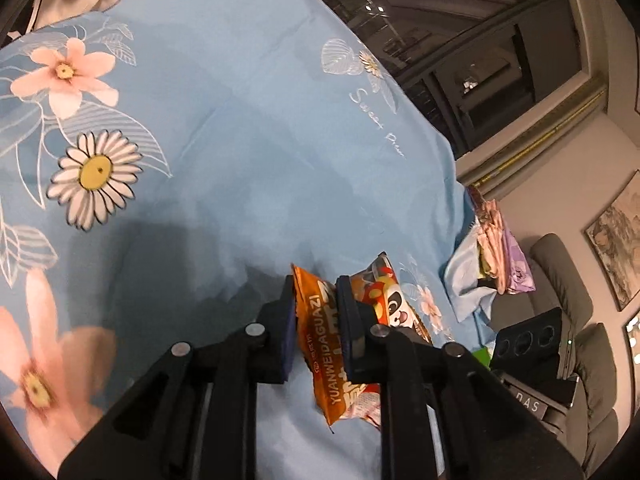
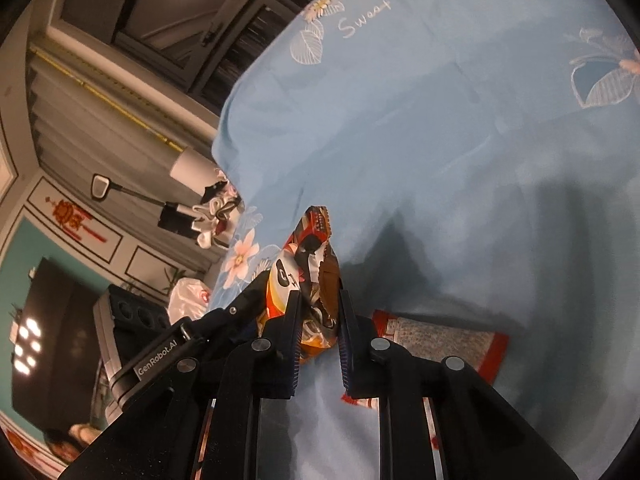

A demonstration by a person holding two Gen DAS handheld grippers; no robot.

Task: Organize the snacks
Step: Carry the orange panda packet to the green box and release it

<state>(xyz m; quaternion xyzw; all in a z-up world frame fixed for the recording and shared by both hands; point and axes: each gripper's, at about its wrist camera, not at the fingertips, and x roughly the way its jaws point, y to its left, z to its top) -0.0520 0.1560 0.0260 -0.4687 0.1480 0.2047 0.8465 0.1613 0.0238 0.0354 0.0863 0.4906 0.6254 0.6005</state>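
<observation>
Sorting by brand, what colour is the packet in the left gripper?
Orange packet with white lettering, clearest in the left wrist view.

orange packet (image 1: 320, 344): lower end behind right finger, part of print unreadable
red packet (image 2: 448, 344): near-left end hidden by fingers, print too small to read
near-left pink flower (image 1: 44, 364): blurred
folded clothes pile (image 1: 496, 256): items indistinct
</observation>
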